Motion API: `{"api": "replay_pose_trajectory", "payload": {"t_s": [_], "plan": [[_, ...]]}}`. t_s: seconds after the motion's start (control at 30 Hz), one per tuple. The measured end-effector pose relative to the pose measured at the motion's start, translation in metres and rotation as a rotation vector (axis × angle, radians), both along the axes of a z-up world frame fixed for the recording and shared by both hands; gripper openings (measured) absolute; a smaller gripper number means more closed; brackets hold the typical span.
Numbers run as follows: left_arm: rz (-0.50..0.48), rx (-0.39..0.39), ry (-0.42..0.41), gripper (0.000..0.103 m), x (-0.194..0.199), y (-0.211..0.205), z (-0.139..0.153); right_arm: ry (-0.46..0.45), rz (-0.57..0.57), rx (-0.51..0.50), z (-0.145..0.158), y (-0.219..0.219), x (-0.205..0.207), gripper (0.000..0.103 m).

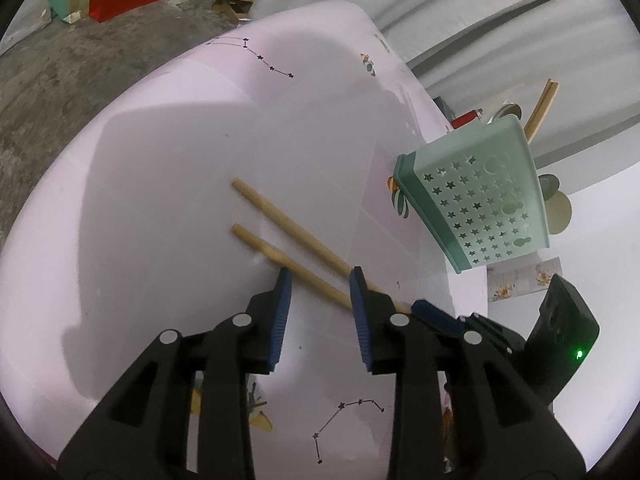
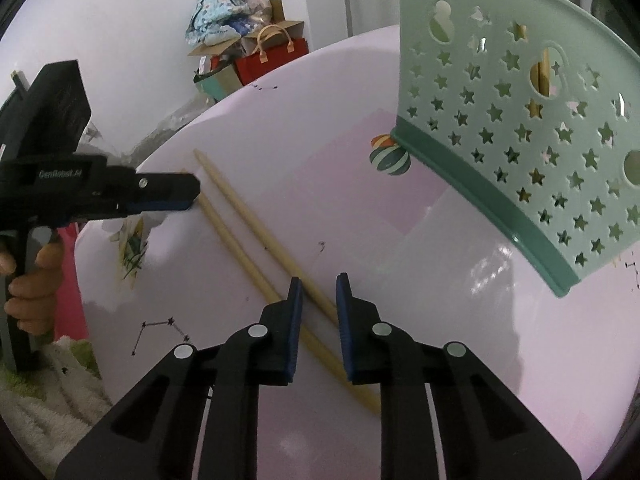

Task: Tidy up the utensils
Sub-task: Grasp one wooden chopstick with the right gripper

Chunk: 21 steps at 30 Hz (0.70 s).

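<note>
My right gripper (image 2: pixel 318 280) tilts steeply down over the pink table (image 2: pixel 440 320), its jaws parted with a clear gap, straddling one of the two chopsticks (image 2: pixel 256 240) without pressing on it. My left gripper (image 1: pixel 320 276) angles down more shallowly over the same pair near their other ends — also released, one stick between its pads (image 1: pixel 284 300), untouched. The chopsticks lie flat, nearly parallel and just apart, long axes running diagonally from near right to far left. Beyond them, to the right, stands the green star-pierced utensil basket (image 2: pixel 520 120), upright, more sticks inside.
</note>
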State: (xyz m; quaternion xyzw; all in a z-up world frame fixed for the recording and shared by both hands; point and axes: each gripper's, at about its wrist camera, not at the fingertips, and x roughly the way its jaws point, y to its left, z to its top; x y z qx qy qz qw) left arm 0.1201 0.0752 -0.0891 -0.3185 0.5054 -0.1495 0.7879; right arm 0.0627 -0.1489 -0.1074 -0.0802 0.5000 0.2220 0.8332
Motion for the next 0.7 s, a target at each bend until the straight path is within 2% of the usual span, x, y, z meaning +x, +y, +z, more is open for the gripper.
{"api": "replay_pose_trajectory", "payload": {"t_s": [0.2, 0.33, 0.5, 0.7], "plan": [[-0.011, 0.027, -0.01, 0.035, -0.003, -0.002, 0.003, -0.041, -0.061, -0.052, -0.001, -0.012, -0.005, 0.016], [-0.013, 0.028, -0.015, 0.036, -0.004, -0.001, 0.003, -0.061, -0.091, -0.023, 0.007, -0.024, -0.002, 0.016], [-0.005, 0.014, -0.015, 0.036, -0.005, 0.002, 0.002, -0.129, 0.024, 0.057, 0.034, -0.017, -0.014, 0.018], [0.0, 0.002, -0.018, 0.036, -0.008, 0.004, 0.001, -0.071, 0.146, 0.003, 0.017, 0.018, -0.009, 0.025]]}}
